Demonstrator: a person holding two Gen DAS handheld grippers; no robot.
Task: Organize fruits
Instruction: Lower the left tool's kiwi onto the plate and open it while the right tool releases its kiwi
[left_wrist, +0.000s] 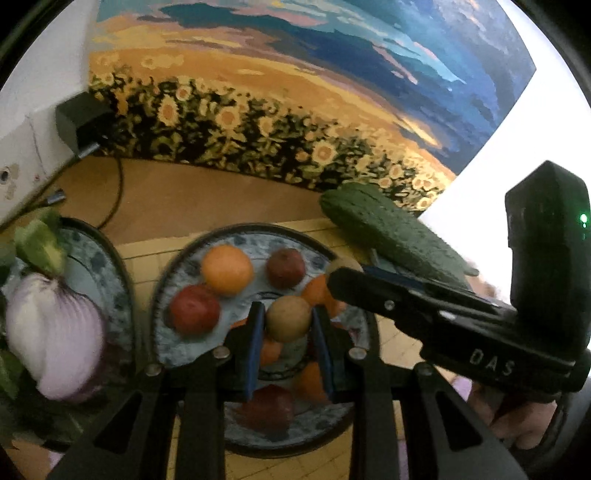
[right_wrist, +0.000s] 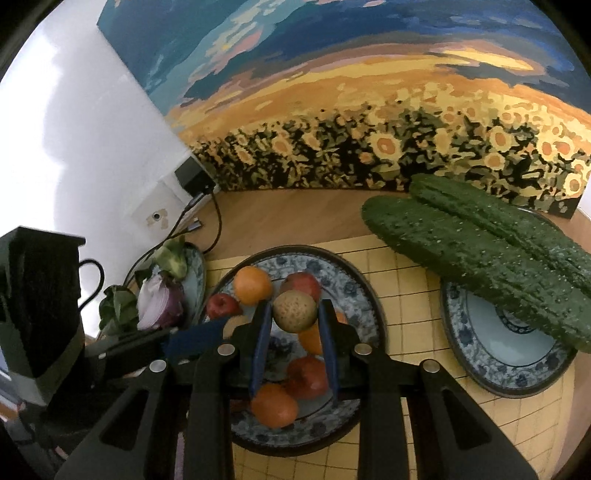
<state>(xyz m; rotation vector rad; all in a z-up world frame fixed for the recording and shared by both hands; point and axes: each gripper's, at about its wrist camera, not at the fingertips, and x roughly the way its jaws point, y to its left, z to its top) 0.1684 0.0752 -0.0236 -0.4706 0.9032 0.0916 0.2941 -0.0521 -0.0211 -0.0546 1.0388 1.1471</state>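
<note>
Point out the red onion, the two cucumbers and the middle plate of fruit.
Red onion (left_wrist: 55, 336): left wrist view, on its cut purple-white face.
Cucumbers (right_wrist: 480, 258): right wrist view, on the nearer one's bumpy middle.
Fruit plate (right_wrist: 354, 284): right wrist view, on its bare blue-patterned rim.

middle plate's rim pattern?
Blue floral on white, dark edge; the middle plate shows best in the right wrist view.

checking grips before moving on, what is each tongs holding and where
The left tongs pinch a yellow-brown fruit by its two sides; the right tongs pinch a second speckled fruit likewise.
</note>
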